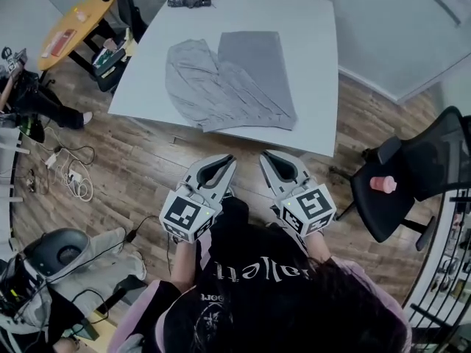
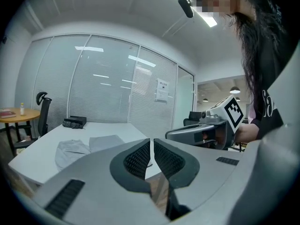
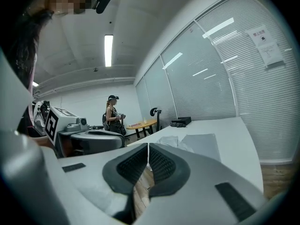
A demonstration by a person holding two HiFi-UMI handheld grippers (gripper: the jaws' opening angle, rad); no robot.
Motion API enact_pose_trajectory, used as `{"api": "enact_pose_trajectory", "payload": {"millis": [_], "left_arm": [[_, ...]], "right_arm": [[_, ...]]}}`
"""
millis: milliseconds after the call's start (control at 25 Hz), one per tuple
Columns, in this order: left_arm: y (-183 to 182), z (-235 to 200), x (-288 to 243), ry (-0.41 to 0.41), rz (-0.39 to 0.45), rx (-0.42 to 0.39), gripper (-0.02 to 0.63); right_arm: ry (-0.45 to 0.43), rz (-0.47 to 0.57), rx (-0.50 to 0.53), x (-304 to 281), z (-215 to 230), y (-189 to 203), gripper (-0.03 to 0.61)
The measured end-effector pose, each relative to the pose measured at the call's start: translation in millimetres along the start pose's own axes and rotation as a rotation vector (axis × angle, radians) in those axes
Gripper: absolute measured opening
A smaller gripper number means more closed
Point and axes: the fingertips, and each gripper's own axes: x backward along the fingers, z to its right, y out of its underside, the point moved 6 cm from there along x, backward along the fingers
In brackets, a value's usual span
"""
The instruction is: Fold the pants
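An office-type workroom is shown. The space is enclosed by glazed partition walls (image 2: 103, 83) fitted with slatted blinds (image 3: 211, 88), and a printed notice (image 2: 162, 90) is fixed to one pane. Long strip lights (image 3: 108, 50) are set in a plain white ceiling (image 3: 136, 27). A large white table (image 1: 309, 43), a black mesh office chair (image 1: 434, 160) and a round wooden table (image 1: 70, 24) are placed on wood-look flooring (image 1: 147, 168), across which loose cables (image 1: 73, 182) are trailed.

Left tool (image 1: 221, 166), right tool (image 1: 271, 161): jaws closed, empty, side by side.
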Motion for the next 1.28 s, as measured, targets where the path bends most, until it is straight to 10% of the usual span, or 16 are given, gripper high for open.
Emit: {"api": "enact_pose_trajectory", "payload": {"millis": [1280], "left_arm": [[22,-147,-12,0.026,-0.044,0.049,0.043]], "right_arm": [[0.093,-0.059,-0.060,-127,23,-9,0.026]]}}
